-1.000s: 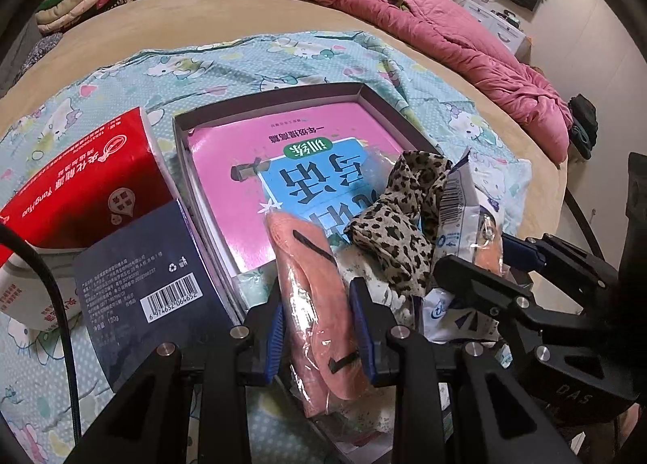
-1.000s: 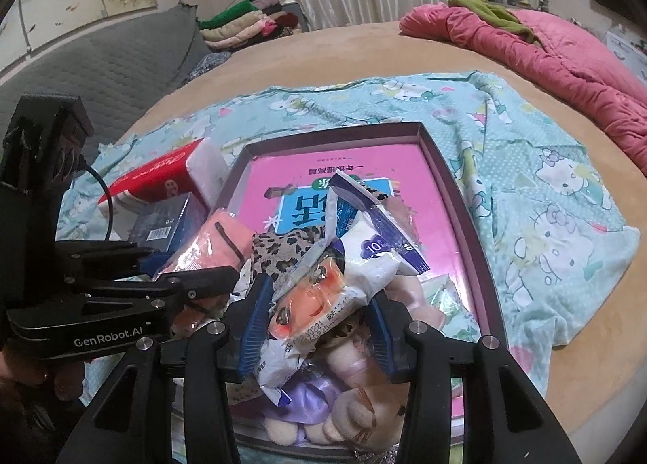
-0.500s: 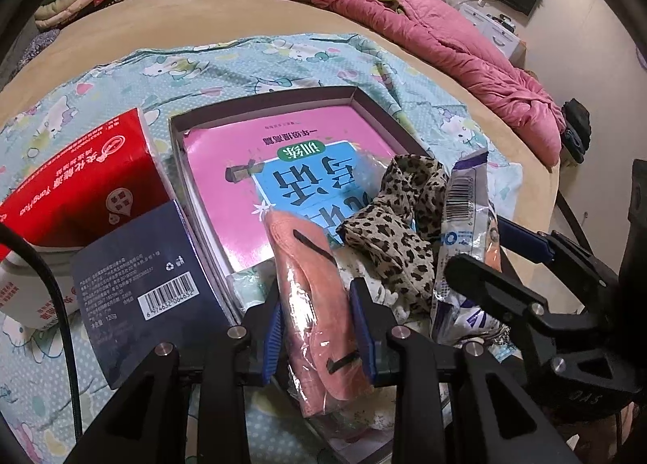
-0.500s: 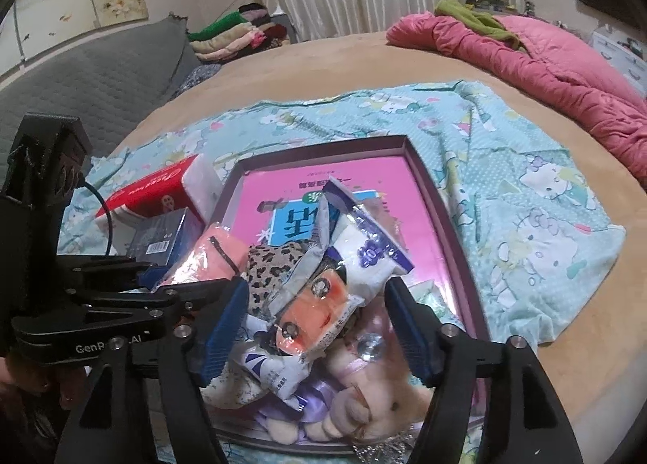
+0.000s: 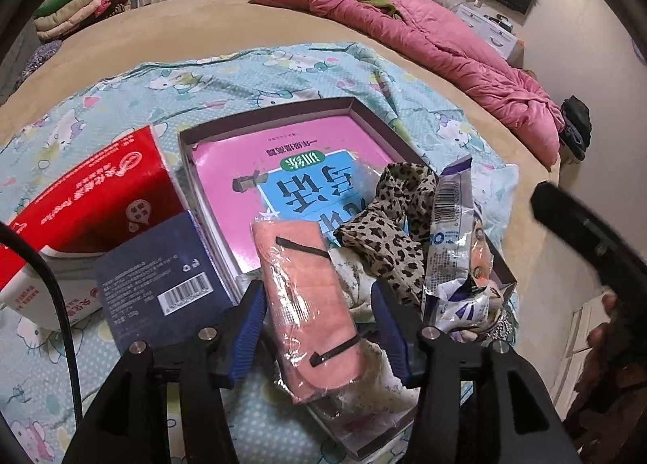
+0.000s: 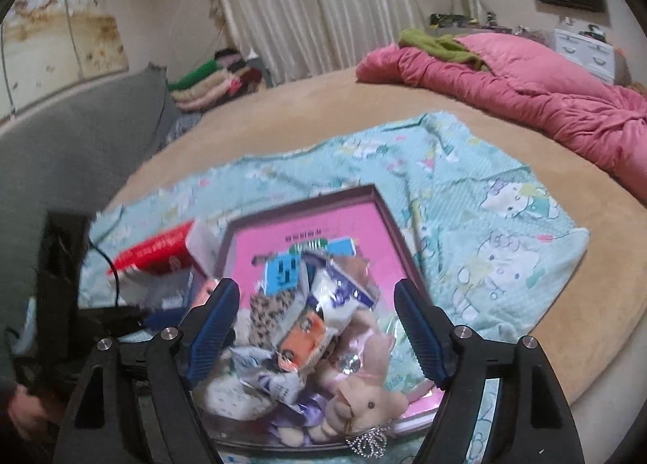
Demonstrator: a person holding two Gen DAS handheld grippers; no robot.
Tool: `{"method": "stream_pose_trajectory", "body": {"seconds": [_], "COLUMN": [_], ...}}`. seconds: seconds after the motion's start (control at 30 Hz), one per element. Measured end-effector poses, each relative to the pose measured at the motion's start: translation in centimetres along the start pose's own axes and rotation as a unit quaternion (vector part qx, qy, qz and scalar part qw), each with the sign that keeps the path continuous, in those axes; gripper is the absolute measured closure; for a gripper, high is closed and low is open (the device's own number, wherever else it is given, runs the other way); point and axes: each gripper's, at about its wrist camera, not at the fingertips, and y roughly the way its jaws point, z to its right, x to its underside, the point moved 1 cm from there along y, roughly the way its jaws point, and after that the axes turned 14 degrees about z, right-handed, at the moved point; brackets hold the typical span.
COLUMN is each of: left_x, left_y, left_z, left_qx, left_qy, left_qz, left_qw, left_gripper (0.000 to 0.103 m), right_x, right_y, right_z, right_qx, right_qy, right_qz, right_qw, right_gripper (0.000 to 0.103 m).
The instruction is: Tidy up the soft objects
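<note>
A peach cloth in clear wrap (image 5: 307, 294) lies over the near rim of the dark box (image 5: 263, 116), whose floor is a pink book (image 5: 259, 165). My left gripper (image 5: 319, 322) straddles the cloth with its jaws opening, and both pads stand clear of the wrap. A leopard-print cloth (image 5: 396, 229) and a white-blue packet (image 5: 457, 245) rest beside it in the box. My right gripper (image 6: 317, 326) hovers above the pile, its jaws opening wide. The packet (image 6: 319, 314) lies loose below them, next to a plush bunny (image 6: 364, 395).
A red tissue pack (image 5: 101, 197) and a dark blue carton (image 5: 157, 270) sit left of the box on the teal cartoon blanket (image 5: 283, 68). A pink quilt (image 5: 445, 43) lies at the far right, and folded clothes (image 5: 81, 7) at the far left.
The left jaws have spread off the peach cloth. The right jaws let go of the packet, opened wide and lifted away. The packet stays on the pile.
</note>
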Motion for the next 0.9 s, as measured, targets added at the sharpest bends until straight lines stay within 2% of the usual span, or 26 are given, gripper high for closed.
{"method": "stream_pose_trajectory", "body": {"seconds": [0.27,0.53,0.63,0.7,0.77,0.87,0.9], "left_x": [-0.7,-1.7,-2.0,-2.2,-2.3,-2.1,-2.0], "left_y": [-2.4,-6.6,-8.5,-9.7,-10.8,-12.4,-13.0], "left_z": [0.1,-0.2,-0.6,-0.8,-0.9,-1.1,-1.3], "left_qx": [-0.008,-0.025,-0.03,-0.038,-0.044,-0.052,-0.057], "left_qy": [0.001,0.003,0.003,0.006,0.008,0.011,0.011], "left_qz": [0.017,0.051,0.065,0.074,0.08,0.087,0.087], "left_qw": [0.9998,0.9984,0.9974,0.9965,0.9958,0.9947,0.9945], "left_gripper": [0.044,0.037,0.034,0.028,0.025,0.024,0.024], "right_x": [-1.4,-3.5,-4.5,-5.0,-5.3,-5.5,-5.4], "right_y": [-1.6,-3.7,-5.0,-5.8,-6.6,-7.9,-8.3], "right_z": [-1.4,-3.5,-5.1,-6.1,-7.2,-8.8,-9.2], "right_qx": [0.016,0.035,0.037,0.031,0.026,0.024,0.028], "right_qy": [-0.01,0.0,0.006,0.011,0.018,0.027,0.028], "right_qz": [0.017,0.043,0.059,0.065,0.068,0.072,0.074], "right_qw": [1.0,0.998,0.998,0.997,0.997,0.997,0.996], "right_gripper": [0.021,0.02,0.019,0.018,0.014,0.001,0.001]}}
